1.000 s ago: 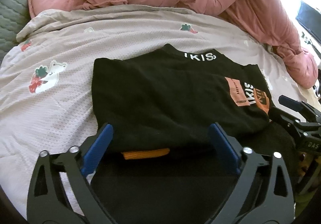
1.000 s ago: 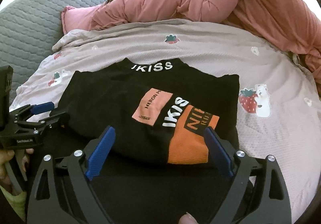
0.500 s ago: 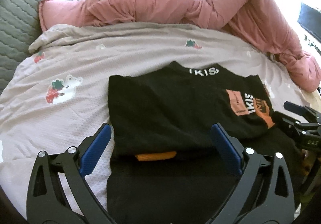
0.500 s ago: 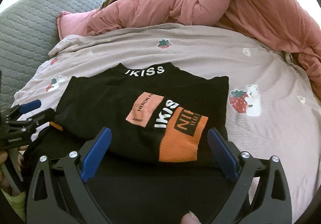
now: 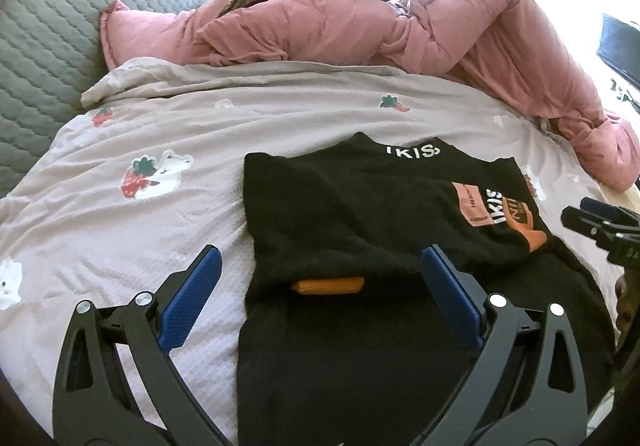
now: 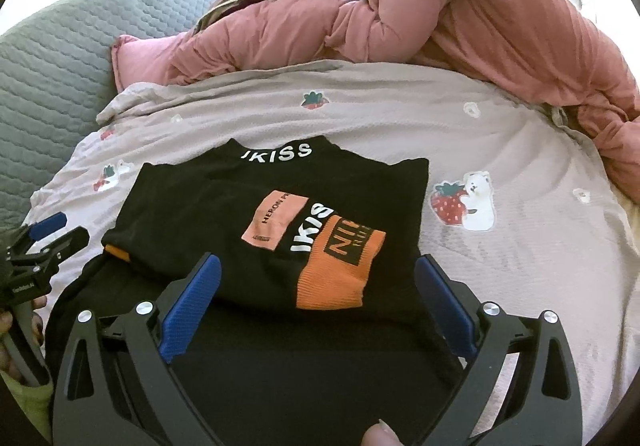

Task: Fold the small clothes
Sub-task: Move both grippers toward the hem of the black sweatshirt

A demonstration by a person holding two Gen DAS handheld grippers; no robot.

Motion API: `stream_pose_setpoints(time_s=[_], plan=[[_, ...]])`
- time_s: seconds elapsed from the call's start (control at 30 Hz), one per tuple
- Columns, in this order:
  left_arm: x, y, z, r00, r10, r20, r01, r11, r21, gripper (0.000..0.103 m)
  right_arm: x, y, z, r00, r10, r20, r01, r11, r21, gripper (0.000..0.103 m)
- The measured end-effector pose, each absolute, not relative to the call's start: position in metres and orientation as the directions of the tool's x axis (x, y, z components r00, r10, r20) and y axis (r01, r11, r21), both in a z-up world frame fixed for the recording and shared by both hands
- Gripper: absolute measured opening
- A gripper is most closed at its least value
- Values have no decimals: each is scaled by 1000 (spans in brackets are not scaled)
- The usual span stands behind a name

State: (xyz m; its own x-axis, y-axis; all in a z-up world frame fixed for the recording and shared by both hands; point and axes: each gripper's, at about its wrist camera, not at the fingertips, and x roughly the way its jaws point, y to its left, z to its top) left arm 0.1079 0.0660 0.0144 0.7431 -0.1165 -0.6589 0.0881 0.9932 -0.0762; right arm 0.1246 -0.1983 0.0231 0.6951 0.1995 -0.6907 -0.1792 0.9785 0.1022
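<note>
Both the left tongs point(image 5: 320, 278) and right tongs point(image 6: 316, 286) are hanging released, gripping nothing, above the folded black knit sweater with orange patches point(image 6: 280, 214) on the bed point(image 6: 520, 166).

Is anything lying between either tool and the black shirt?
Nothing visible. The black shirt lies bare on the bedspread, directly ahead of the open right tool and open left tool.

- Left black plastic two-finger gripper point(image 5: 318, 274): cut-out triangular arms, ribbed blue finger pads point(image 5: 190, 298), silver round screws at the pivots.
- Right black plastic two-finger gripper point(image 6: 316, 286): the same build; a bare fingertip point(image 6: 378, 434) shows at 6 o'clock.
- Yellow-green sleeve point(image 6: 28, 402) at 8 o'clock.
</note>
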Motion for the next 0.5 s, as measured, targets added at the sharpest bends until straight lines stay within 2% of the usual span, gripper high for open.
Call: stream_pose_setpoints(time_s=[0.5], plan=[[80, 78, 17, 734, -102, -671, 43, 994, -104, 93, 103, -211, 31, 700, 195, -687, -178, 979, 96, 97]])
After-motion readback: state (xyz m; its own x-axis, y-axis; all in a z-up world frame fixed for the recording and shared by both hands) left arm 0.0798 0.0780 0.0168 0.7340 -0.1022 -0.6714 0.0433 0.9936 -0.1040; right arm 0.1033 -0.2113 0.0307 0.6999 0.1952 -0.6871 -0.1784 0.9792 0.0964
